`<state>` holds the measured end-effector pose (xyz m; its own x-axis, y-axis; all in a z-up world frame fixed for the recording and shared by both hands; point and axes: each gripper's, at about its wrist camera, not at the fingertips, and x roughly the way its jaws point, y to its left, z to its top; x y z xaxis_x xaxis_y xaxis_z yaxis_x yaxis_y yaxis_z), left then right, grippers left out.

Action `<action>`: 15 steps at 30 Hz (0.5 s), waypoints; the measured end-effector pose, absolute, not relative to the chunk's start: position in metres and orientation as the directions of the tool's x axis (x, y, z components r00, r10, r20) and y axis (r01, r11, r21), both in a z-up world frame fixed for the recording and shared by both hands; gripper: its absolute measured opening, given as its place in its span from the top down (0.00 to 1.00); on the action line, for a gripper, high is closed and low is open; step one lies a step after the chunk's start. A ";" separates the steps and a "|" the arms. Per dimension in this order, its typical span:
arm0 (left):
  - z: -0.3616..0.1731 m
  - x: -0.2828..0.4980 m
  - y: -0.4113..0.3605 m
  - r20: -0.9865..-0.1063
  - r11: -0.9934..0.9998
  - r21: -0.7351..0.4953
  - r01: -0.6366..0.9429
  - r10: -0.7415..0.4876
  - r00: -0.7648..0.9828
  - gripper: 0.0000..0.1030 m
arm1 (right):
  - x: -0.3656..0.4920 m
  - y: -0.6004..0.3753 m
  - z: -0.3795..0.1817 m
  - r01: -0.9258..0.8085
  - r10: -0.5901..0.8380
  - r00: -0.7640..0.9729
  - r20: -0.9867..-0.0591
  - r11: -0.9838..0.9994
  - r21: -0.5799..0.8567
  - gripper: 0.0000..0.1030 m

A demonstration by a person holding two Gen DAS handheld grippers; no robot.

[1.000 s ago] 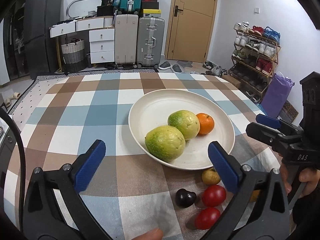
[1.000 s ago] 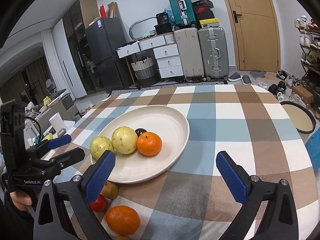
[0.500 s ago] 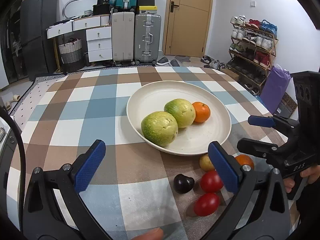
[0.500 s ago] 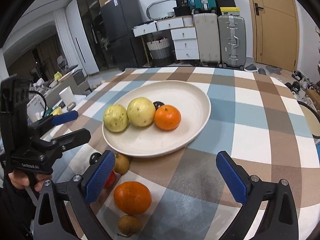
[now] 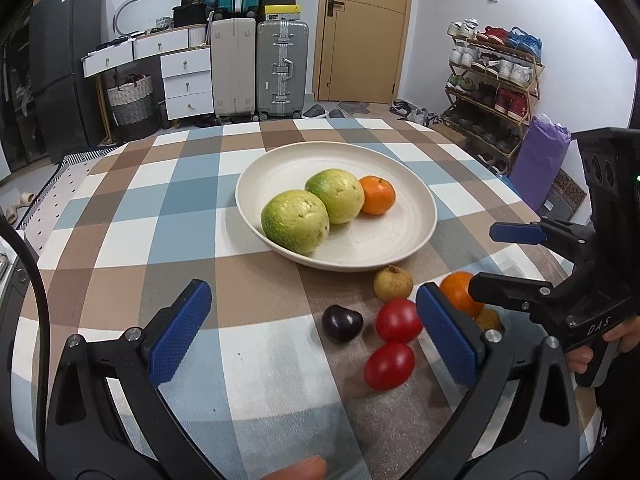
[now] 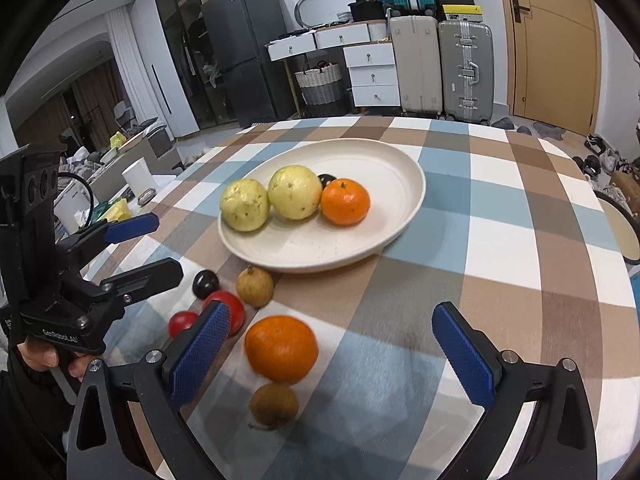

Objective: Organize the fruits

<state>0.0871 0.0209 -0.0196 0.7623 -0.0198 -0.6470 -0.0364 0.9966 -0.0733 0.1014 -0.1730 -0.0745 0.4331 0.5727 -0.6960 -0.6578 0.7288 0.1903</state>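
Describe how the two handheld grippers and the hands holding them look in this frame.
Both the left gripper and the right gripper are black frames with silver screws and blue, diamond-textured finger pads. White lettering marks each body: "DAS" on the right, "GenRobot.AI" on the left. A black cable loops from the left one. Bare fingers wrap each handle; no sleeve is visible.

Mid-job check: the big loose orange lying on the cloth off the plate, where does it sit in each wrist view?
Left wrist view: the loose orange sits lower right, partly hidden behind the right hand-held gripper and the left gripper's blue pad.
Right wrist view: it lies low and central, between the right gripper's open fingers.
Shared landmark: the white plate, just beyond the orange in both views.
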 end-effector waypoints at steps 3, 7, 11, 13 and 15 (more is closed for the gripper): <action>-0.021 0.081 0.018 -0.654 0.996 -0.077 -0.040 -0.020 0.756 0.01 | 0.095 -0.171 -0.075 -0.658 0.556 0.436 -0.708 0.733 0.170 0.00; -0.023 0.074 0.017 -0.663 0.994 -0.103 -0.029 -0.047 0.747 0.02 | 0.088 -0.171 -0.076 -0.652 0.542 0.442 -0.715 0.741 0.159 0.00; -0.024 0.075 0.012 -0.671 0.995 -0.095 -0.007 -0.059 0.739 0.06 | 0.083 -0.171 -0.079 -0.644 0.535 0.438 -0.723 0.748 0.163 0.00; -0.026 0.074 0.009 -0.680 0.995 -0.100 0.006 -0.073 0.729 0.07 | 0.082 -0.170 -0.080 -0.643 0.529 0.434 -0.729 0.749 0.161 0.00; -0.029 0.073 0.005 -0.697 0.997 -0.082 0.007 -0.063 0.714 0.07 | 0.080 -0.169 -0.081 -0.641 0.525 0.428 -0.735 0.750 0.162 0.00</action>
<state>0.0729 0.0053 -0.0294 0.7144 -0.0625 -0.6970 0.0073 0.9966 -0.0819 0.0804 -0.1694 -0.0809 0.4281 0.5252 -0.7355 -0.6412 0.7500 0.1623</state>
